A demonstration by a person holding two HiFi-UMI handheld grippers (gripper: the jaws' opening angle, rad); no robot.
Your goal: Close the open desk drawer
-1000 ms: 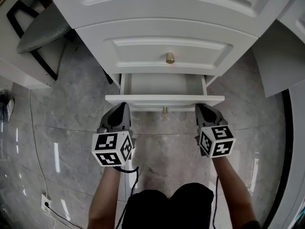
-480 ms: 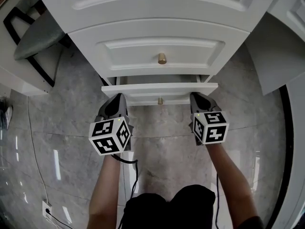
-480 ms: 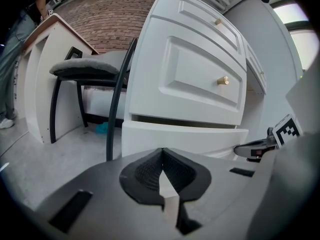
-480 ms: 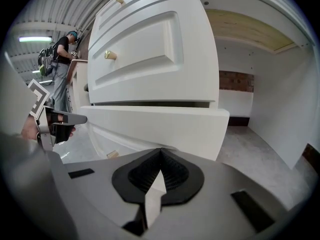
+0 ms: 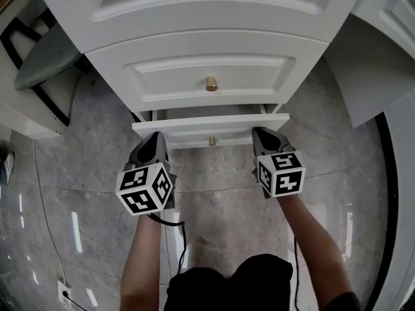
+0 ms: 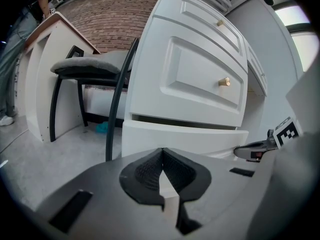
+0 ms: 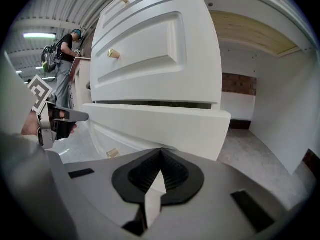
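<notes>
A white desk (image 5: pixel 194 5) fills the upper part of the head view, and a grey marbled floor (image 5: pixel 220 212) is seen below it. A black-framed chair (image 5: pixel 45 54) with a grey seat is placed to the left of the desk. In the desk front, an upper drawer (image 5: pixel 162 70) is shut flush. Directly beneath it, the bottom drawer (image 5: pixel 194 125) is left slightly open: its front panel is held out a little from the desk, and only a narrow strip of its inside is shown behind the panel.

The left gripper (image 5: pixel 154 138) is held at the left end of that panel and the right gripper (image 5: pixel 261 133) at the right end, so that the two are set well apart with the panel's middle between them. Both are pointed at the panel, very near it or on it; contact cannot be told from any view. In the left gripper view the jaws are seen pressed together at their tips, with nothing clamped between them. In the right gripper view the jaws are likewise brought together and nothing is held.

A black cable (image 5: pixel 176 238) is hung from the left gripper. A brass knob (image 5: pixel 211 83) is fixed at the centre of the upper drawer, and a smaller-looking one (image 5: pixel 211 140) is seen under the panel of the bottom drawer, midway between the grippers.
</notes>
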